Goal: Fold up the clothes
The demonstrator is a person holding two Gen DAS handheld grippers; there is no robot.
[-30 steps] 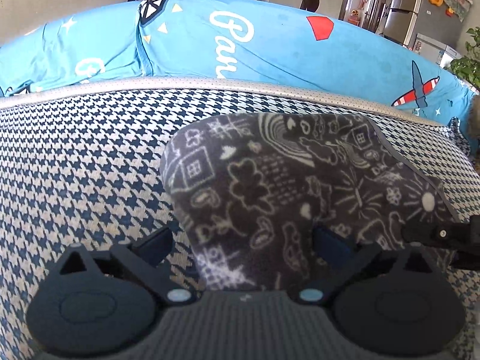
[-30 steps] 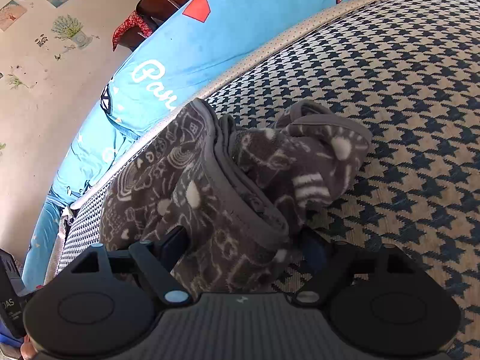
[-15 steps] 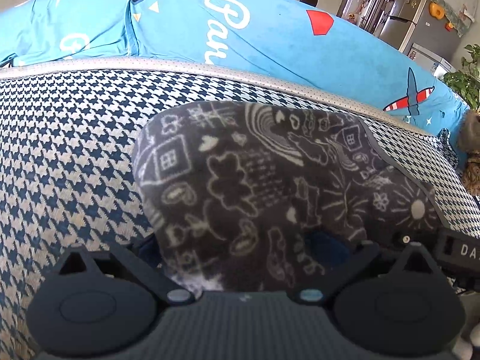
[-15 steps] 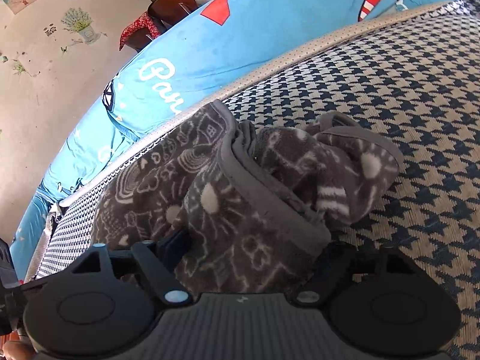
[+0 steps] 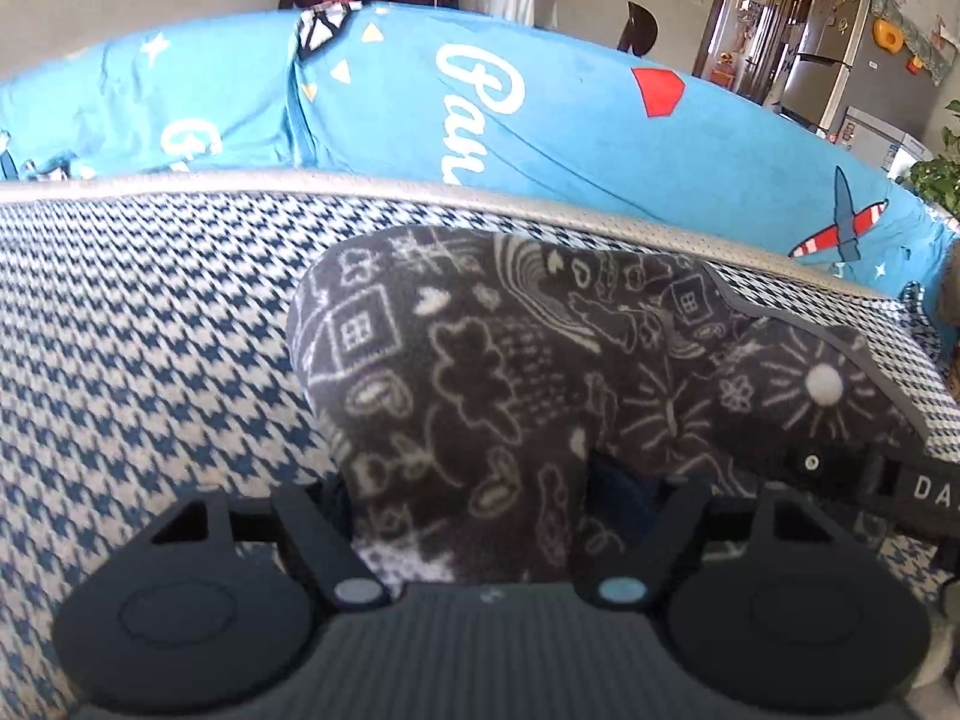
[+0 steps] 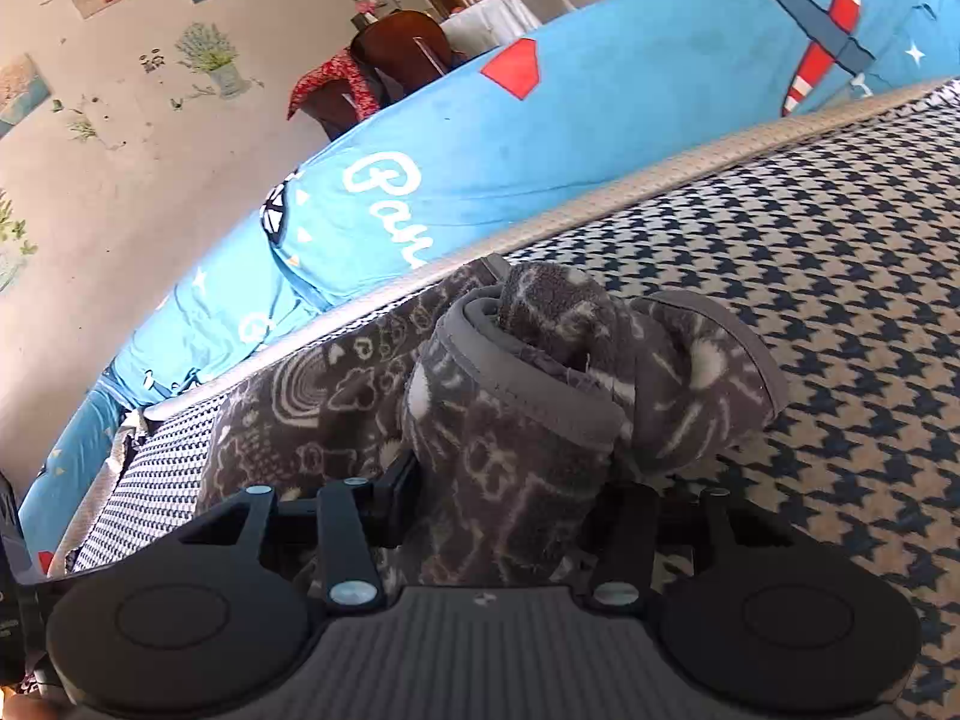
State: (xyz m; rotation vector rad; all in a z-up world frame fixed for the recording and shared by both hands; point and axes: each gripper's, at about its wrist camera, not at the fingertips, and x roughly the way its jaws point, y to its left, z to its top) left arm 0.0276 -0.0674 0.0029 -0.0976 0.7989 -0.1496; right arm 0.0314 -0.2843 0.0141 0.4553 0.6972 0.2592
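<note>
Gripping fleece garment (image 5: 480, 372), lengthwise between claws

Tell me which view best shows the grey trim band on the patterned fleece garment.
The right wrist view: the grey trim band curls across the bunched fleece garment just ahead of the right gripper. The left wrist view shows only a thin dark edge of trim along the garment's far right side.
</note>
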